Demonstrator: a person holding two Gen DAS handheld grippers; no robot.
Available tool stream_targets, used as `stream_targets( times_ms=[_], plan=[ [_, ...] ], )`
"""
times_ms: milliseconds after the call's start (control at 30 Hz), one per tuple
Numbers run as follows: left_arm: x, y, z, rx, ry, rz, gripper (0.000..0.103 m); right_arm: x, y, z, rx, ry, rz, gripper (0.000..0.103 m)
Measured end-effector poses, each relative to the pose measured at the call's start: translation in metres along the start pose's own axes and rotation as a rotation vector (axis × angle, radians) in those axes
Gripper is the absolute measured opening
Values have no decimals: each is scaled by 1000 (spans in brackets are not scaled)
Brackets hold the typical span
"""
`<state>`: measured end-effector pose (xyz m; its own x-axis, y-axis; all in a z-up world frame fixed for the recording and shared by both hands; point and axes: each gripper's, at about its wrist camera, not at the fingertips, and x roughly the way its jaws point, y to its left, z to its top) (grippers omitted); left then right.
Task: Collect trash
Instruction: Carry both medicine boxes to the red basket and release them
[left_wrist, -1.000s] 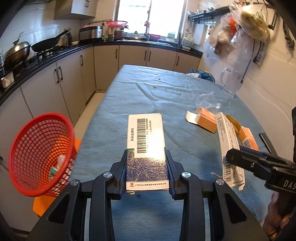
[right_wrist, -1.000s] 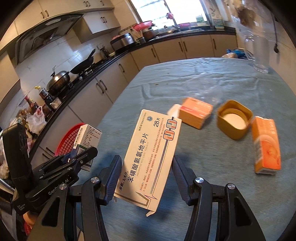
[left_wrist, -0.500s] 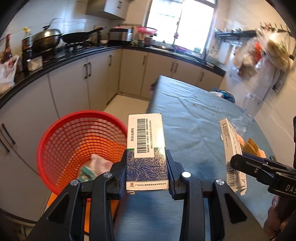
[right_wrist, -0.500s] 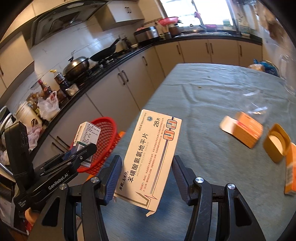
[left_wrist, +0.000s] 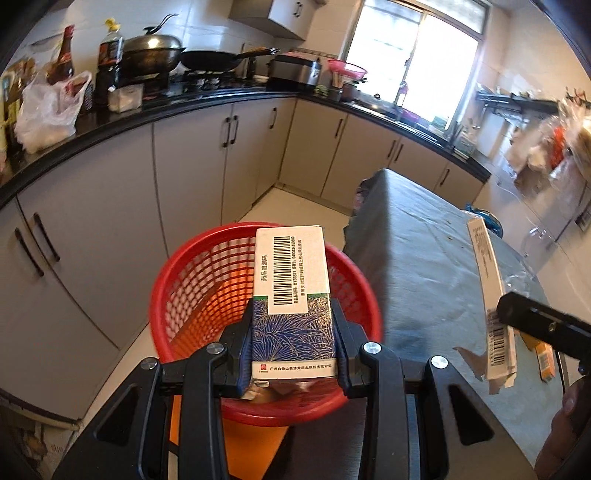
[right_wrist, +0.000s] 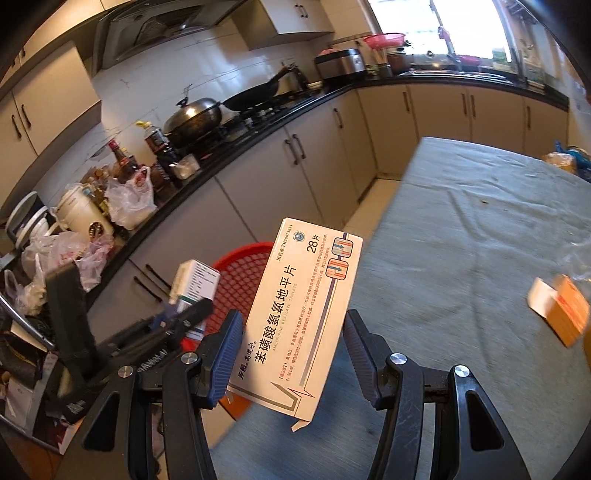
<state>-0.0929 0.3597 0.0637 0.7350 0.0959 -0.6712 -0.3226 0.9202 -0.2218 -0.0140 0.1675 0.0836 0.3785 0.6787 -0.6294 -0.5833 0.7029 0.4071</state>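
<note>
My left gripper (left_wrist: 293, 332) is shut on a blue and white medicine box (left_wrist: 293, 295) with a barcode and holds it right above the red mesh basket (left_wrist: 207, 280), which stands beside the table's left edge. My right gripper (right_wrist: 291, 347) holds a long flat white tablet box (right_wrist: 301, 310) tilted in the air over the table's left edge; the box leans against the left finger and the right finger stands apart from it. The basket (right_wrist: 242, 273) shows behind that box. The tablet box also shows in the left wrist view (left_wrist: 493, 302).
The table (right_wrist: 461, 240) has a grey-blue cloth. An orange box with an open flap (right_wrist: 561, 310) lies on it at the right. Kitchen cabinets (left_wrist: 184, 177) and a black counter with pans, bottles and bags run along the left. An orange stool (left_wrist: 251, 450) stands under the basket.
Both grippers have swung left from over the table toward the basket. The left box has gone from above the cloth to above the basket. Both boxes stay held.
</note>
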Motion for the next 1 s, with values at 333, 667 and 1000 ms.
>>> stream_targets(
  times_ms=[333, 667, 1000],
  plan=[
    [12, 27, -5, -35, 27, 5, 34, 49, 27, 15, -5, 56, 64, 60],
    [22, 35, -8, -29, 44, 19, 34, 86, 28, 19, 1, 102, 46, 60],
    [30, 35, -9, -22, 57, 29, 34, 107, 23, 17, 4, 138, 23, 61]
  ],
)
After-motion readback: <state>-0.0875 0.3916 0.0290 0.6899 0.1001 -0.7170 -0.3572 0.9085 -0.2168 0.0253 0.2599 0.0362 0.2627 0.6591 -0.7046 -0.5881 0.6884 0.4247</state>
